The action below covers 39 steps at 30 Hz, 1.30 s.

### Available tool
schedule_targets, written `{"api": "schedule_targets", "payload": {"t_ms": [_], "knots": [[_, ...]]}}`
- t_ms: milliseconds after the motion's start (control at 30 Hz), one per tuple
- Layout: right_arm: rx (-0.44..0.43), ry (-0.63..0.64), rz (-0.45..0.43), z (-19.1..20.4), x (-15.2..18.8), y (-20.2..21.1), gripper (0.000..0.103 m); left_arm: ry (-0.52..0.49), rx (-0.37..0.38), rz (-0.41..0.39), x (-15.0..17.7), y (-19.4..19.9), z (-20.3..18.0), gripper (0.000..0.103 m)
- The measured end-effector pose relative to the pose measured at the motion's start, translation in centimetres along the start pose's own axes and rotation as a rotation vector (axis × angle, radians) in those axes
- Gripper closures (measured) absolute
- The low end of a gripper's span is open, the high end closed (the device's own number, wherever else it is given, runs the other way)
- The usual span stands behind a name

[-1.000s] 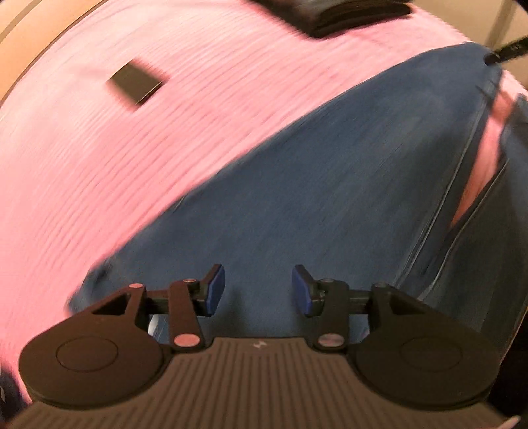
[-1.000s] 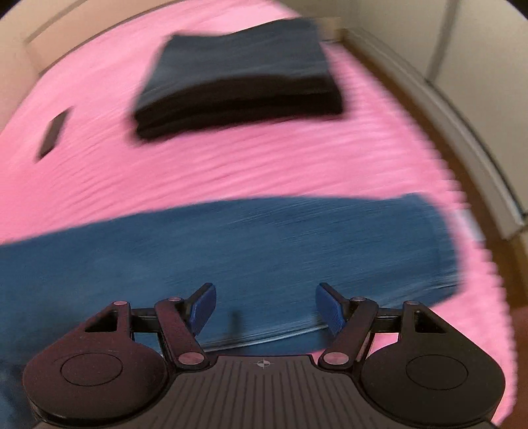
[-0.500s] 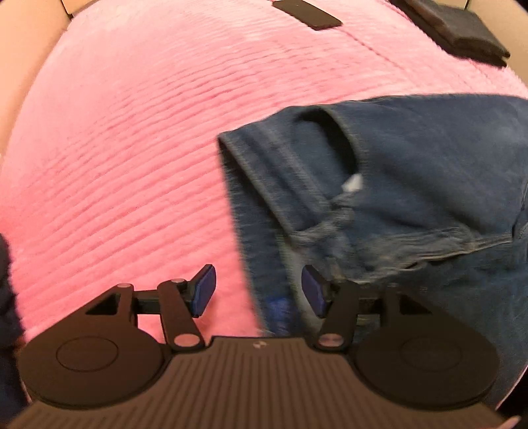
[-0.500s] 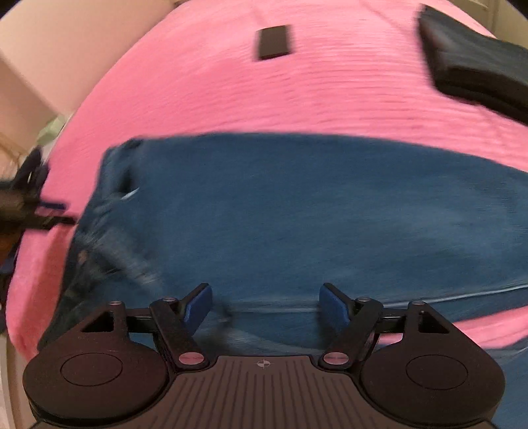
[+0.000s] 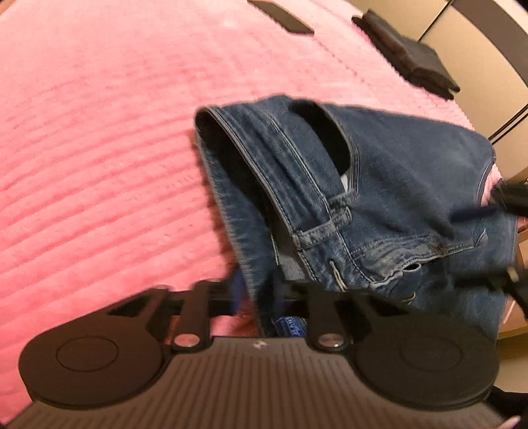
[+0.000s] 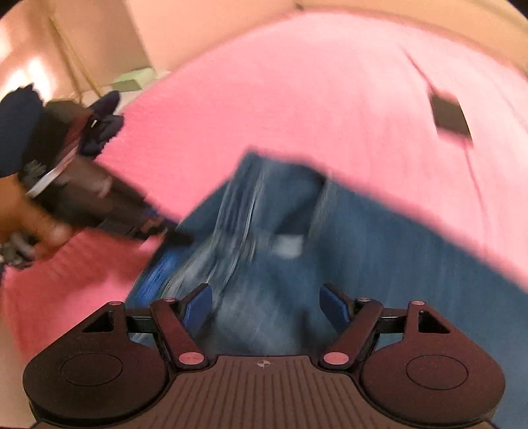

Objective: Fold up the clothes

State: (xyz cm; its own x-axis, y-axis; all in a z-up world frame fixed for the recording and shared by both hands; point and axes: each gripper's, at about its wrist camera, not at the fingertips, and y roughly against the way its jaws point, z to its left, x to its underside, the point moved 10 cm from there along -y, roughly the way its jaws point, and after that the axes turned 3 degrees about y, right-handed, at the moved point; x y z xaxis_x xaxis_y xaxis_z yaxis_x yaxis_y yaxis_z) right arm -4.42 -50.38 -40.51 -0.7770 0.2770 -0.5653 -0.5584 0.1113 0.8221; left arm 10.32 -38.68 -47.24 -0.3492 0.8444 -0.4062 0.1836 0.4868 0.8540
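Note:
Blue jeans (image 5: 379,198) lie on a pink ribbed blanket (image 5: 99,132), waistband end toward me. My left gripper (image 5: 257,297) is shut on the near edge of the waistband, with denim pinched between its blue pads. The right wrist view is blurred; there the jeans (image 6: 297,264) spread under my right gripper (image 6: 265,305), which stands open just above the denim near the waist with nothing pressed between its pads. The left gripper (image 6: 165,227) shows there too, reaching in from the left with a person's hand (image 6: 26,217) behind it.
A stack of dark folded clothes (image 5: 412,62) rests at the far right of the blanket. A flat black rectangle (image 5: 280,19) lies at the far edge and also appears in the right wrist view (image 6: 450,115). Pale walls and cupboard fronts stand beyond the bed.
My left gripper slid to the waistband corner and shut on its edge. My right gripper swept along the jeans toward the waist end, staying open.

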Motion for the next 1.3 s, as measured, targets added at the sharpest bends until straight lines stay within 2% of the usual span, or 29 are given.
{"api": "schedule_targets", "payload": {"t_ms": [67, 233, 333, 400, 433, 500, 567, 633, 700, 833, 900, 933, 967, 1033, 1100, 1200, 1300], "knots": [[0.005, 0.111, -0.015, -1.7, -2.3, -2.2, 0.028, 0.004, 0.012, -0.037, 0.2, 0.7, 0.0, 0.097], [-0.054, 0.341, 0.055, -5.6, -6.0, -8.1, 0.028, 0.027, 0.014, -0.103, 1.1, 1.9, 0.0, 0.099], [-0.196, 0.443, 0.163, -5.2, -6.1, -11.0, 0.029, 0.046, 0.009, -0.121, 1.5, 2.0, 0.3, 0.099], [-0.276, 0.479, 0.248, -4.4, -5.5, -12.6, 0.064, 0.061, 0.012, -0.122, 1.6, 1.8, 0.6, 0.099], [-0.264, 0.48, 0.281, -4.4, -5.4, -13.3, 0.085, 0.064, 0.011, -0.122, 1.5, 1.7, 0.7, 0.099], [-0.238, 0.453, 0.272, -4.0, -6.4, -12.9, 0.098, 0.071, 0.009, -0.123, 1.4, 1.5, 0.8, 0.099], [-0.227, 0.439, 0.241, -3.6, -7.8, -12.1, 0.099, 0.091, 0.014, -0.139, 1.4, 2.2, 0.8, 0.1], [-0.234, 0.449, 0.19, -3.1, -9.4, -10.9, 0.099, 0.095, 0.002, -0.163, 1.6, 3.6, 0.5, 0.099], [-0.24, 0.472, 0.173, -2.6, -10.1, -11.5, 0.099, 0.103, -0.021, -0.176, 2.1, 4.5, 0.6, 0.099], [-0.2, 0.51, 0.19, -2.0, -8.3, -14.8, 0.096, 0.178, -0.051, -0.138, 3.3, 3.5, 2.3, 0.099], [-0.168, 0.474, 0.151, -2.3, -7.7, -14.8, 0.072, 0.193, -0.069, -0.109, 3.5, 2.7, 2.5, 0.098], [-0.137, 0.452, 0.117, -2.6, -7.6, -14.0, 0.047, 0.189, -0.081, -0.101, 3.4, 2.5, 2.3, 0.096], [-0.116, 0.423, 0.078, -3.1, -7.5, -12.6, 0.034, 0.187, -0.094, -0.099, 3.3, 2.7, 2.3, 0.094], [-0.086, 0.353, 0.012, -4.2, -6.9, -9.5, 0.033, 0.198, -0.134, -0.106, 3.5, 3.7, 2.2, 0.086], [-0.069, 0.288, -0.024, -5.1, -5.3, -6.0, 0.033, 0.196, -0.174, -0.112, 4.0, 5.0, 1.9, 0.086], [-0.046, 0.226, -0.036, -4.5, -1.3, -1.6, 0.034, 0.214, -0.154, -0.128, 4.3, 6.8, 0.4, 0.086], [-0.031, 0.166, -0.009, -2.0, 3.2, 1.4, 0.034, 0.213, -0.088, -0.121, 4.2, 6.8, -2.2, 0.085]]}}
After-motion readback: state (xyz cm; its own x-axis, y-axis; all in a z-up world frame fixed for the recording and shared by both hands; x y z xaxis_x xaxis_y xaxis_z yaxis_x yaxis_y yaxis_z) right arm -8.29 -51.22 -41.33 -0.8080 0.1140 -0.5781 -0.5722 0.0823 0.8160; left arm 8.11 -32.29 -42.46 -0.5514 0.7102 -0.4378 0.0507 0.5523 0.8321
